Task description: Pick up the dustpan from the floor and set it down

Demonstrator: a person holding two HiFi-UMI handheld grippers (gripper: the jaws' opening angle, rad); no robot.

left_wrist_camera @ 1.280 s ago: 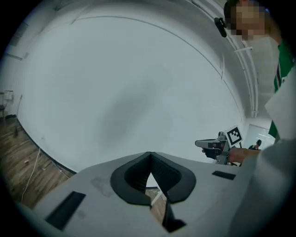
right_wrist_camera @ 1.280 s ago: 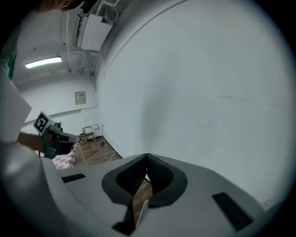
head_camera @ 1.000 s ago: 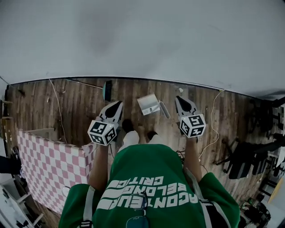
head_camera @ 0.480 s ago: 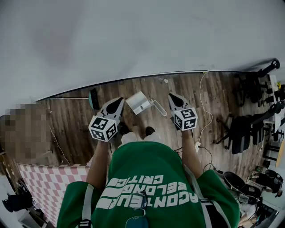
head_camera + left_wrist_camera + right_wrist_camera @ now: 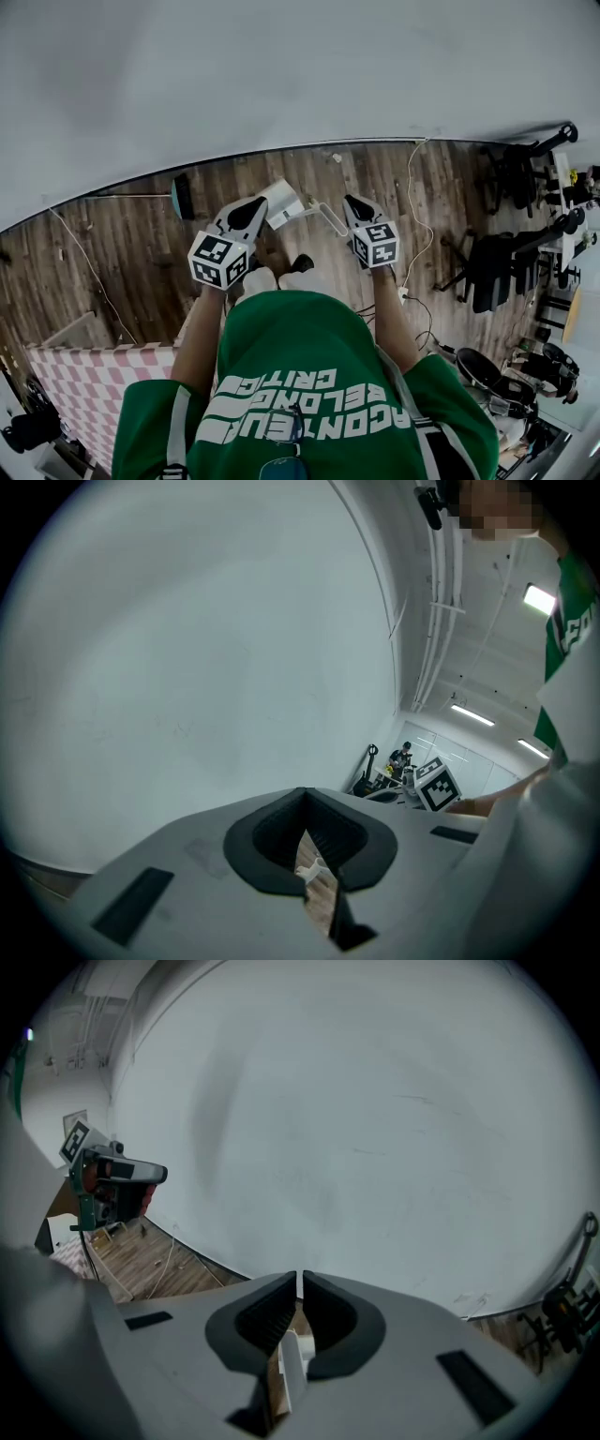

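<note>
The white dustpan [image 5: 281, 201] lies on the wooden floor near the wall, its long handle [image 5: 326, 218] pointing right. My left gripper [image 5: 251, 208] hangs just left of the pan, its tips over the pan's edge, jaws shut and empty. My right gripper [image 5: 352, 202] is just right of the handle's end, also shut and holding nothing. In the right gripper view the white handle [image 5: 292, 1363] shows below the closed jaws [image 5: 300, 1279]. In the left gripper view a white bit of the dustpan [image 5: 309, 872] shows under the shut jaws [image 5: 302, 794].
A broom with a dark teal head [image 5: 180, 196] lies on the floor at the left. A white cable [image 5: 412, 216] runs along the floor on the right. A pink checked cloth [image 5: 103, 384] covers something lower left. Black chairs and gear [image 5: 497, 272] stand at the right. The white wall is close ahead.
Both grippers have dropped lower and closer to the dustpan. The head view has swung, so the checked cloth has slid to the lower left and the chairs have come in at the right.
</note>
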